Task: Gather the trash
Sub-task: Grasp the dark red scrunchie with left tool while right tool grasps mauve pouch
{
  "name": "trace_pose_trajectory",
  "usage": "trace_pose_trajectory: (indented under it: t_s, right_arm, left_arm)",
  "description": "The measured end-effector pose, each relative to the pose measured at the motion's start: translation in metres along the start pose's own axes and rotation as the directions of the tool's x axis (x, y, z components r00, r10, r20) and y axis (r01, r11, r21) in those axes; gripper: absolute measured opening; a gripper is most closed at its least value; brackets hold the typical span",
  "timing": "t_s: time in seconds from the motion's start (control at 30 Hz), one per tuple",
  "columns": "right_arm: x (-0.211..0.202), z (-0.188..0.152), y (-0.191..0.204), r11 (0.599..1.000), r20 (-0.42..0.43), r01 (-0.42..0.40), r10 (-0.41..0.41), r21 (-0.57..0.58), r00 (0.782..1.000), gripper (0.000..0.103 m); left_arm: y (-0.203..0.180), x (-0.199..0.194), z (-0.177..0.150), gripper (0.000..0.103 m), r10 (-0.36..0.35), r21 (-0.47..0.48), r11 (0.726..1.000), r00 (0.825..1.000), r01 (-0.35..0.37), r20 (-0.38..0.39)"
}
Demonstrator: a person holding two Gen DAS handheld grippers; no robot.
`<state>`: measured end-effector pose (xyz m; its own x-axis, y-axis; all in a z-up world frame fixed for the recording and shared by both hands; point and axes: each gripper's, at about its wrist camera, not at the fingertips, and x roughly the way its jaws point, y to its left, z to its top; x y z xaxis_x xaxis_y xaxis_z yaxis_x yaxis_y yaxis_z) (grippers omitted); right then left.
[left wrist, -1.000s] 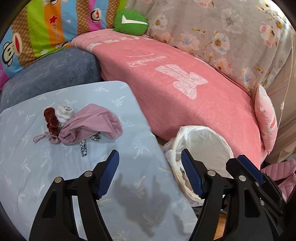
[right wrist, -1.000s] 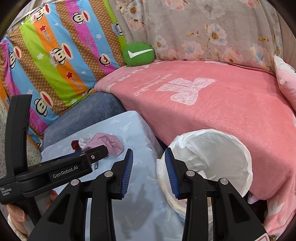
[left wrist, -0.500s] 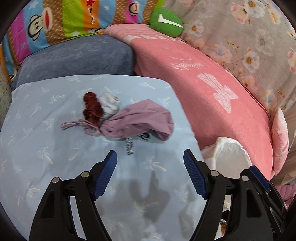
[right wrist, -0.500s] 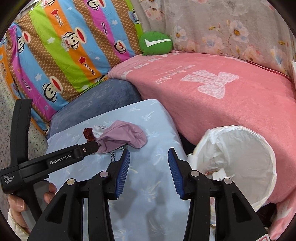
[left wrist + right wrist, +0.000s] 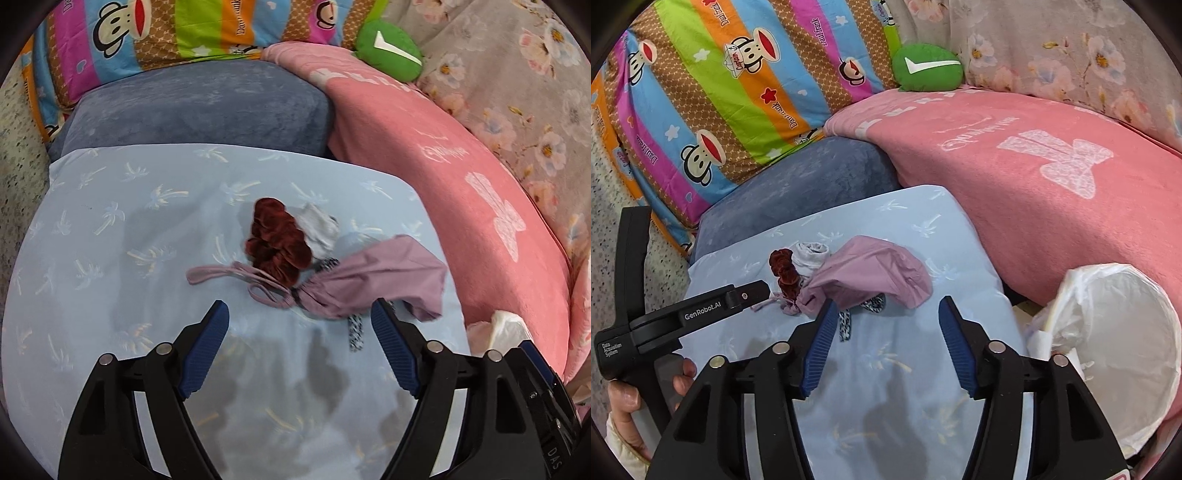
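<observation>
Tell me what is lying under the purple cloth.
A black-and-white patterned band pokes out from under the purple cloth. The rest of it is covered.

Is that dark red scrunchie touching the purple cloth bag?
Touching. In the left wrist view the dark red scrunchie lies over the purple cloth bag's drawstring loops, with no gap.

Mauve pouch (image 5: 373,280), maroon scrunchie (image 5: 277,240), grey wad (image 5: 319,229) — clustered, touching, beside white-lined bin (image 5: 1108,339).
</observation>
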<state>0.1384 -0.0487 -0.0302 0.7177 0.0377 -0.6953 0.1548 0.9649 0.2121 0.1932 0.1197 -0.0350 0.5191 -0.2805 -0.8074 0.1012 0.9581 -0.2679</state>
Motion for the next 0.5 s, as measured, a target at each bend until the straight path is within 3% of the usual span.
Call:
trace_pose_trajectory:
  t_s: [0.23,0.5]
  right_arm:
    - [0.046,0.023,0.016,1.0,-0.038,-0.016,0.016,0.011,0.999,0.061]
    - [0.089,0.031,0.023,1.0,-0.084,-0.012,0.013,0.02,0.996,0.061]
  left_arm:
    - [0.014,0.026,0.027,0.077,0.012,-0.03,0.999,1.0,-0.012,-0.017]
    - [0.02,0.052,0.039,0.076,-0.038,-0.051,0.998,0.998,0.035,-0.048]
